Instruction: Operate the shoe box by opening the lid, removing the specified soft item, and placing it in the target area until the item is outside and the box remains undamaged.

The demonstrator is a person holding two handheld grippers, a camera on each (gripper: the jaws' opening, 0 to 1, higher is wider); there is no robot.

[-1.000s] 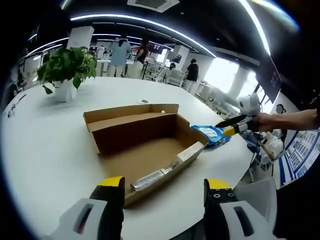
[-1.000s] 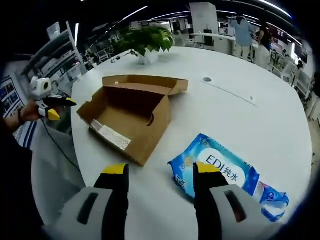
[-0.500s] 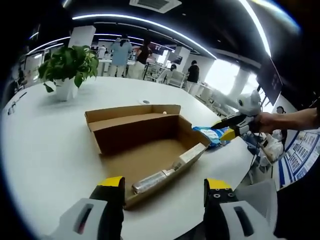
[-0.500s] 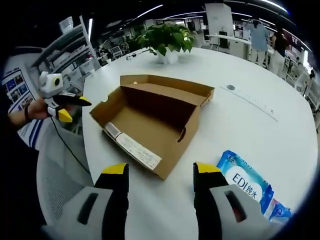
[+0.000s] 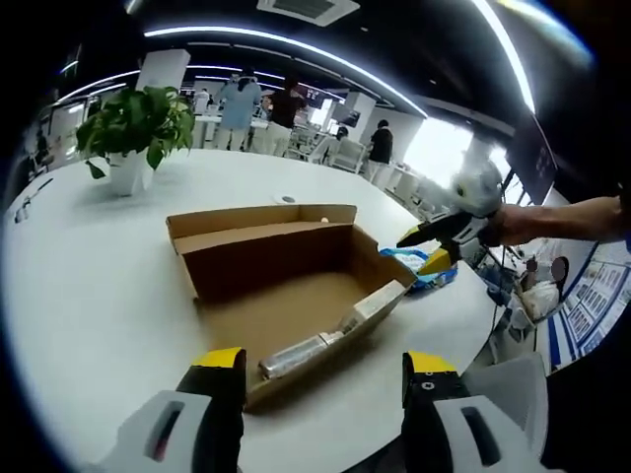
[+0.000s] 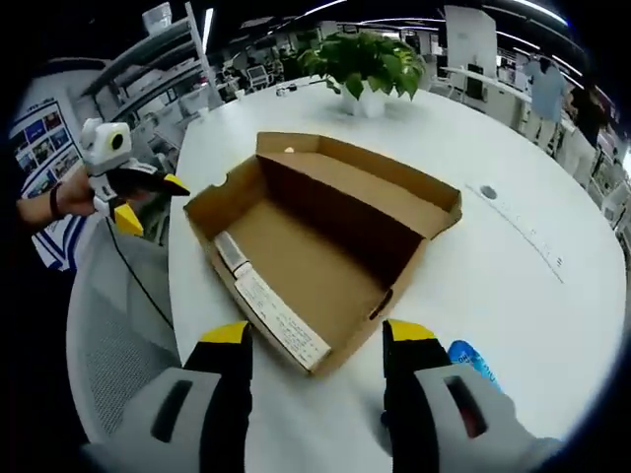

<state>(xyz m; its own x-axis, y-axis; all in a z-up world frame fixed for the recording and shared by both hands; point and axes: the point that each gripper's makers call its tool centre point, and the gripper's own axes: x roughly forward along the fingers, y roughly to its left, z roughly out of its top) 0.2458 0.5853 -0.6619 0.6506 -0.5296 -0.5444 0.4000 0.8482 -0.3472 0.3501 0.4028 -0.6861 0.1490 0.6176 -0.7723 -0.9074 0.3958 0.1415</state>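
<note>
The brown cardboard shoe box lies open on the white table, its lid folded back flat. It holds a white label strip and a silvery packet along its near wall. A blue wipes pack lies on the table just right of the box. My left gripper hovers open at the box's near edge. My right gripper comes in from the right above the pack, jaws apart. In the right gripper view the box lies ahead of my open right gripper; the pack peeks out at the lower right.
A potted plant stands at the far left of the table, also seen as the plant beyond the box. A grey chair sits by the table edge. My left gripper shows at the left. People stand far behind.
The right gripper has swung from above the wipes pack toward the box, so the pack now sits at that view's edge. The left gripper has stayed put and open.
</note>
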